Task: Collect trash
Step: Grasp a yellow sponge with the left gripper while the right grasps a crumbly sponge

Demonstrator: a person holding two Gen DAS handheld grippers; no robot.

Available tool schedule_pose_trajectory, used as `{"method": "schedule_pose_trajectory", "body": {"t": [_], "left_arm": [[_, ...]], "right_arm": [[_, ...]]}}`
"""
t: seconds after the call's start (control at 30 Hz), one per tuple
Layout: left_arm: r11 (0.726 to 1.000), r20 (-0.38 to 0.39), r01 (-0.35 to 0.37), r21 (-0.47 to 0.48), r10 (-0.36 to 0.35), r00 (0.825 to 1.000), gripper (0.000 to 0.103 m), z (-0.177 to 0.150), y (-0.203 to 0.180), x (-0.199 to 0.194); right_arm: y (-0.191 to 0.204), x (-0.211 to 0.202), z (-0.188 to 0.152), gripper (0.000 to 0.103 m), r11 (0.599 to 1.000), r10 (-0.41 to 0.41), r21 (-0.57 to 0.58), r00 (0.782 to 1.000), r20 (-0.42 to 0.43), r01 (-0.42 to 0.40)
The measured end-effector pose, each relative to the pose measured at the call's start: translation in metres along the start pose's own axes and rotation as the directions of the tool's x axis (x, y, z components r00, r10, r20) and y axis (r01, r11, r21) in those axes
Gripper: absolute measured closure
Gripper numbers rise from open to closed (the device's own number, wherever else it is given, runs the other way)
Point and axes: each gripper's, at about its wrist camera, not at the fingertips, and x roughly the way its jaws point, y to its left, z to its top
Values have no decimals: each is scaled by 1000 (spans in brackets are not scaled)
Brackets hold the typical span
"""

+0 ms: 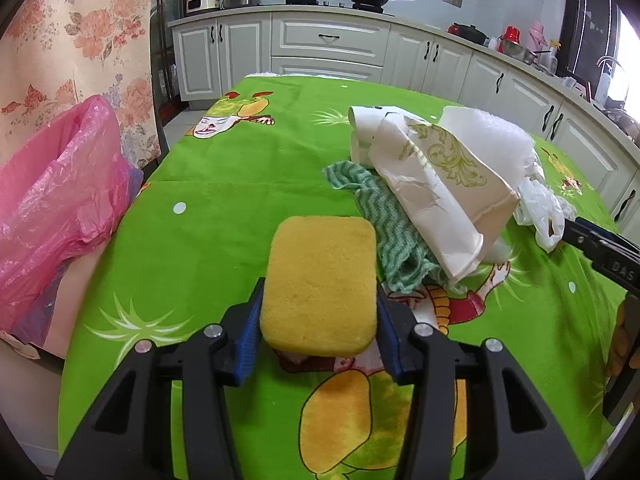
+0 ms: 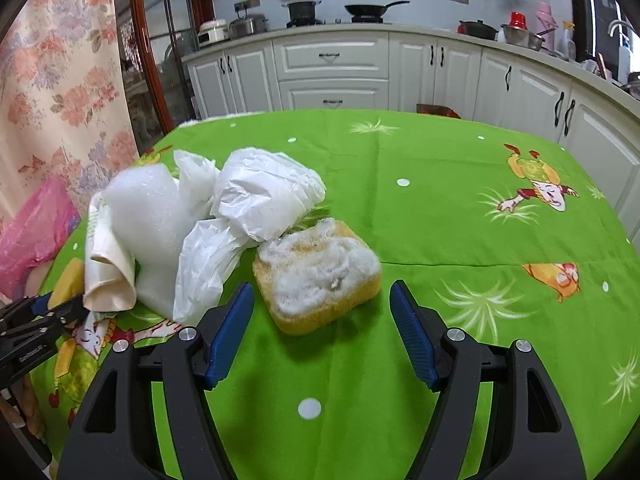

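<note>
Left gripper [image 1: 318,322] pinches yellow sponge [image 1: 320,288] over green tablecloth [image 1: 224,184]. Right gripper [image 2: 322,330] spread, nothing between pads, just short of worn sponge [image 2: 318,274] lying beside white plastic bag [image 2: 260,196].

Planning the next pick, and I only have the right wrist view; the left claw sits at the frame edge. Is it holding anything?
Observer: Yes. The left claw has both blue pads against the sides of a plain yellow rectangular sponge.
Operator: Any trash I can't see from here?
Observer: A green-and-white zigzag woven cloth lies partly under the crumpled cream paper cup with gold scrollwork.
Operator: Bag ready?
Observer: The pink plastic bag stands off the table's edge, to the left of the sponge in the left wrist view, with its mouth gaping open.
</note>
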Motion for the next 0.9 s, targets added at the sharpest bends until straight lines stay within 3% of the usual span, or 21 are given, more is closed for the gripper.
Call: {"method": "schedule_pose_trajectory", "body": {"t": [0.27, 0.3, 0.5, 0.9], "left_arm": [[999, 8, -2, -33, 2, 1000, 55, 7, 5, 1], [1000, 9, -1, -28, 1, 1000, 56, 8, 4, 1], [1000, 55, 4, -15, -4, 998, 58, 6, 0, -8], [998, 178, -10, -61, 21, 984, 58, -8, 7, -47]], "right_arm": [[6, 20, 7, 32, 1000, -14, -21, 998, -64, 12], [6, 19, 7, 40, 1000, -14, -18, 998, -57, 13], [5, 5, 4, 54, 1000, 2, -15, 1000, -1, -2], [11, -38, -18, 58, 997, 79, 1, 994, 78, -79]]}}
